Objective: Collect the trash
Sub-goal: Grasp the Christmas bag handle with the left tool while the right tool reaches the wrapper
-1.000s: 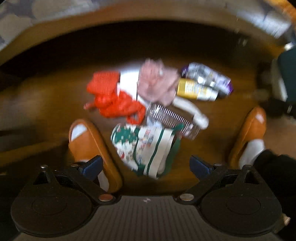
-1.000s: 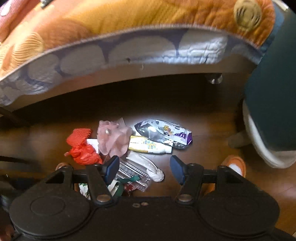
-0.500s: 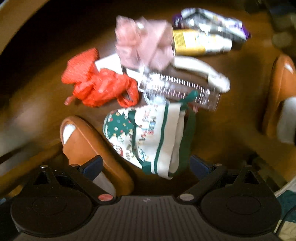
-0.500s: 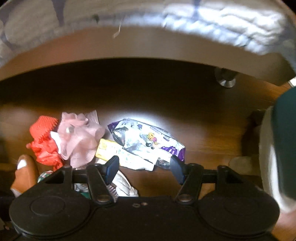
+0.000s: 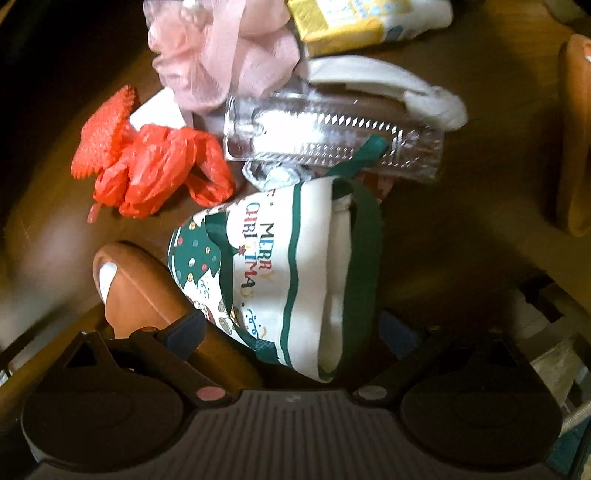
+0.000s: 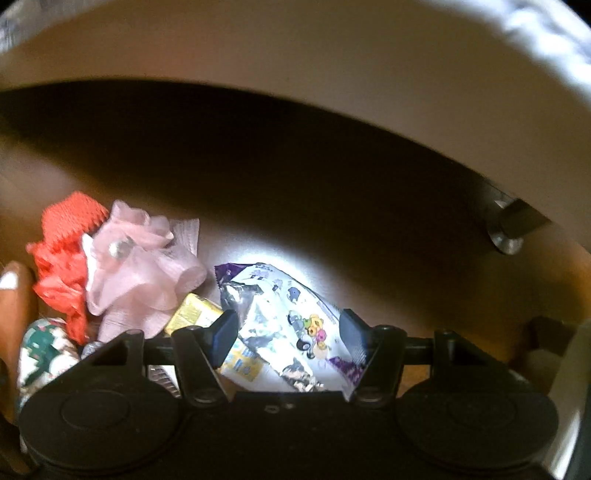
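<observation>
A heap of trash lies on the wooden floor. In the left wrist view a white-and-green Christmas bag (image 5: 280, 273) lies between the fingers of my open left gripper (image 5: 291, 332). Beyond it lie a clear plastic tray (image 5: 332, 136), a red plastic bag (image 5: 155, 170), a pink ribbon bow (image 5: 221, 48), a white wrapper (image 5: 399, 92) and a yellow carton (image 5: 343, 26). In the right wrist view my open right gripper (image 6: 290, 332) straddles a silver-purple snack wrapper (image 6: 284, 317), close above it. The yellow carton (image 6: 195, 314), pink bow (image 6: 144, 273) and red bag (image 6: 59, 266) lie to its left.
The person's orange slippers stand beside the heap: one (image 5: 147, 295) at the left gripper's left finger, one (image 5: 576, 140) at the right edge. A bed frame (image 6: 332, 74) with a metal leg (image 6: 509, 229) overhangs the dark floor behind the trash.
Both grippers have dropped lower and closer to the heap. The left now has the Christmas bag between its fingers; the right has come down over the snack wrapper.
</observation>
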`<state>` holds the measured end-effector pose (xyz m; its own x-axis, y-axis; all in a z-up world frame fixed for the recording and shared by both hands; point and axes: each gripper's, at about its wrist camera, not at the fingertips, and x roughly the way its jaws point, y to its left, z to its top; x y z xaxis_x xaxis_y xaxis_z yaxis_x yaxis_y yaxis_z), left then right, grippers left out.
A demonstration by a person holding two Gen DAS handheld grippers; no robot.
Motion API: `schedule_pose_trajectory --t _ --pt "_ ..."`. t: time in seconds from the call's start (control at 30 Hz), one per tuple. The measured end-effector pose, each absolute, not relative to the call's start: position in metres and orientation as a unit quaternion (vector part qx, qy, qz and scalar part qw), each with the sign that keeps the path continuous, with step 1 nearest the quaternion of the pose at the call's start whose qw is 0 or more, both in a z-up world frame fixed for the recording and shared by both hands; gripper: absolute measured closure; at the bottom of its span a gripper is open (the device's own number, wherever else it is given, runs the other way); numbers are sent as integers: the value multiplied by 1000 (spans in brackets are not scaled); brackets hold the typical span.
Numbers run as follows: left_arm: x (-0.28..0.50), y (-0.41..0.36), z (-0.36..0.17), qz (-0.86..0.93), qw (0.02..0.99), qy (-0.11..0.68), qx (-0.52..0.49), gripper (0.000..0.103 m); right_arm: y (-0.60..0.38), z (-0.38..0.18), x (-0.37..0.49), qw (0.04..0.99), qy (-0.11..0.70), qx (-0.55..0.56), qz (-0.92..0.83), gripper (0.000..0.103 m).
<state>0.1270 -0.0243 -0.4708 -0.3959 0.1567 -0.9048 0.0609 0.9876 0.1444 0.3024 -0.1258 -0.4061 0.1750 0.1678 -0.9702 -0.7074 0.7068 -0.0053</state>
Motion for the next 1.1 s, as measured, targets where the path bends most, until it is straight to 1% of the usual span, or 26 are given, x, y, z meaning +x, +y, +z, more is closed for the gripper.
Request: schedule_pose_trajectory --t 0.5,0.67,0.7,0.73,0.77,0.83,0.87,0.9,0.93,0.97,1.0,1.03,1.07,1.1 --pt "125 -5 -513 85 506 858 23 4 -101 -470 319 692 563 -297 342 45" --pt "126 1 -521 93 500 861 13 14 -98 -480 327 691 561 -291 350 45" --pt "127 2 -522 95 500 861 12 18 -97 -483 326 692 560 -289 352 46" --pt "128 3 -522 97 500 860 10 25 -98 -482 328 692 559 -288 354 46" --pt "128 4 -522 99 502 859 7 28 -98 -483 329 692 558 -287 357 47" --pt "131 6 -520 105 506 856 0 39 -95 -483 330 692 556 -287 359 48" --pt "131 8 -520 109 508 854 -3 40 -95 -482 329 693 555 -287 360 52" --pt "133 10 -519 112 510 853 -6 43 -94 -482 329 692 556 -286 360 62" --pt "134 11 -518 116 512 851 -6 47 -94 -481 330 692 557 -285 360 69" --pt "135 13 -517 119 515 849 -8 50 -96 -480 329 694 557 -283 358 79" --pt "136 14 -516 122 518 846 -11 53 -96 -474 331 694 558 -282 357 84" --pt "138 14 -514 126 521 844 -13 56 -95 -472 332 696 559 -280 353 86" --pt "140 15 -512 128 524 842 -15 58 -96 -470 332 697 559 -280 351 94" --pt "141 16 -511 131 526 841 -15 64 -96 -466 332 700 557 -281 348 98"
